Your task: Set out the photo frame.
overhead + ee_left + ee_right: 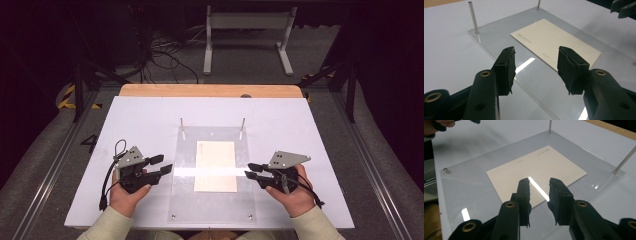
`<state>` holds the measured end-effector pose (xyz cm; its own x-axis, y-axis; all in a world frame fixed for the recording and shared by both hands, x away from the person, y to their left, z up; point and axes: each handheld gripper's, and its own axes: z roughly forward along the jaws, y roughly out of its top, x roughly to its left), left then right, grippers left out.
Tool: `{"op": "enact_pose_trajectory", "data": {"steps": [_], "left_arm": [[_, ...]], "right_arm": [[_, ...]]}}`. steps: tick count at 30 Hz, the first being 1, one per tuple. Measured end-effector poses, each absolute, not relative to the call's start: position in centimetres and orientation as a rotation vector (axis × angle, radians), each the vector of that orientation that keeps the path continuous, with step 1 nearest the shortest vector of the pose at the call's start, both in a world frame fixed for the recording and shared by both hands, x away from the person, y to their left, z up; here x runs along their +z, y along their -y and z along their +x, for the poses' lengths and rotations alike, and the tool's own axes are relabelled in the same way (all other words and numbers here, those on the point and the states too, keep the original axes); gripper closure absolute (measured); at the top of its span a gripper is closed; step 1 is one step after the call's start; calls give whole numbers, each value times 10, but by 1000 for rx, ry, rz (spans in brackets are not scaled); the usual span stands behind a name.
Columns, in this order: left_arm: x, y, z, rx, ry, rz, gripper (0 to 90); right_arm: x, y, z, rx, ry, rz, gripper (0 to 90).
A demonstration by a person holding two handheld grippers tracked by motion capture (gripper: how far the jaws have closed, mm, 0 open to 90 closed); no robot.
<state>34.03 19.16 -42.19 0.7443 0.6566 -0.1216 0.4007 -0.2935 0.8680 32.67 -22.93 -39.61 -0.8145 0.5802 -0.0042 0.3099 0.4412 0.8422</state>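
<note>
A cream paper card [215,165] lies flat on a clear acrylic plate [185,200] in the middle of the white table. My left gripper [161,165] hovers at the plate's left edge, pointing right, jaws apart with nothing between them; in the left gripper view [536,67] the card [554,42] lies beyond its tips. My right gripper [251,170] sits at the card's right side, pointing left, jaws apart and holding nothing [539,195]. The card [536,172] shows under them in the right gripper view.
Two thin metal posts [181,122] [242,122] stand at the plate's far corners, small studs at its near corners [173,217]. A wooden strip [210,90] borders the table's far edge. A white stand [247,35] and cables lie on the floor beyond.
</note>
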Motion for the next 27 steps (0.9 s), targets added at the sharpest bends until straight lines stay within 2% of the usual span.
{"op": "enact_pose_trajectory", "data": {"steps": [4,6,14,19,21,22,24,27], "left_arm": [[-426,-193,335,384,-799,1938,501],[-429,-196,332,378,-802,1940,502],[-436,-197,330,377,-788,1964,503],[-436,-198,329,397,-813,1983,504],[-437,-199,329,393,-821,1982,504],[-437,-199,329,402,-824,1987,504],[-437,-200,328,399,-825,1985,504],[-438,-203,326,407,-836,1986,502]], "right_arm": [[-391,229,337,1338,-2383,867,657],[-385,230,348,1319,-2376,1018,726],[-374,225,370,1283,-2341,930,765],[-372,217,384,1221,-2305,891,722],[-372,214,389,1249,-2229,838,666],[-373,213,391,1248,-2204,827,703],[-372,213,398,1257,-2194,854,701],[-374,216,412,1242,-2138,885,632]]}}
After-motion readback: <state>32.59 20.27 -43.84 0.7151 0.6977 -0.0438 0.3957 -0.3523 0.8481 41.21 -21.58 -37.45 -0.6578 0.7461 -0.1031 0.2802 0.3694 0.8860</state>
